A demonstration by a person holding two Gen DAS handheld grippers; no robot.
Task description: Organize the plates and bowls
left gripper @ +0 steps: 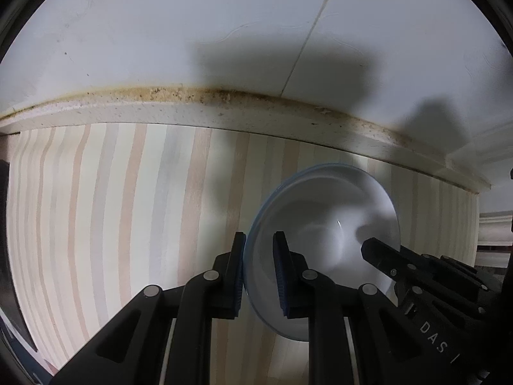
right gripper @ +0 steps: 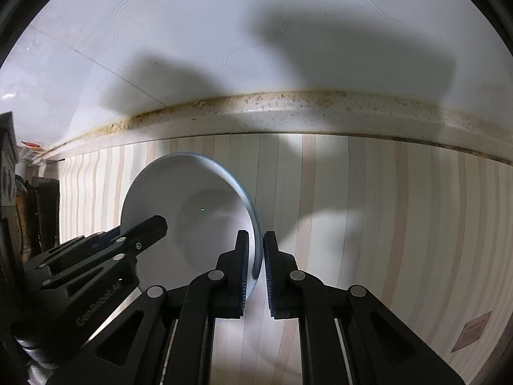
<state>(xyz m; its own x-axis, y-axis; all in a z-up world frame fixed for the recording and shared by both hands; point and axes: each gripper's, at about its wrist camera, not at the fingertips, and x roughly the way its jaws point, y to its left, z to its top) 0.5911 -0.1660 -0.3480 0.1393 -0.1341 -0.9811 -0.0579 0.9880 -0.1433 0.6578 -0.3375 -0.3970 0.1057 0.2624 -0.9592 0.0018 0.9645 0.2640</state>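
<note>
Striped mat: pale wood-tone bands covering the counter, running up to a stained stone ledge below a white tiled wall.
Bowl: white inside, blue-grey rim, held between the two grippers above the mat; whether its base touches the mat cannot be told.
Bowl position: near the ledge, roughly mid-counter; it shows right of centre in the left wrist view and left of centre in the right wrist view.
Left gripper: fingers straddle the rim, one pad outside and one inside; a gap shows at the inner pad, so a firm clamp cannot be confirmed.
Right gripper: jaws narrowed onto the opposite rim, one pad each side of the wall, seemingly pinching it.
Handling: probably glazed ceramic, so stiff, fairly heavy, slick and breakable; thin rim gives little pad contact.
Where to grip: across the rim wall at opposite sides, pads well down past the lip, keeping the bowl level.
Risk: slipping from one pad would tip it onto the mat.
</note>
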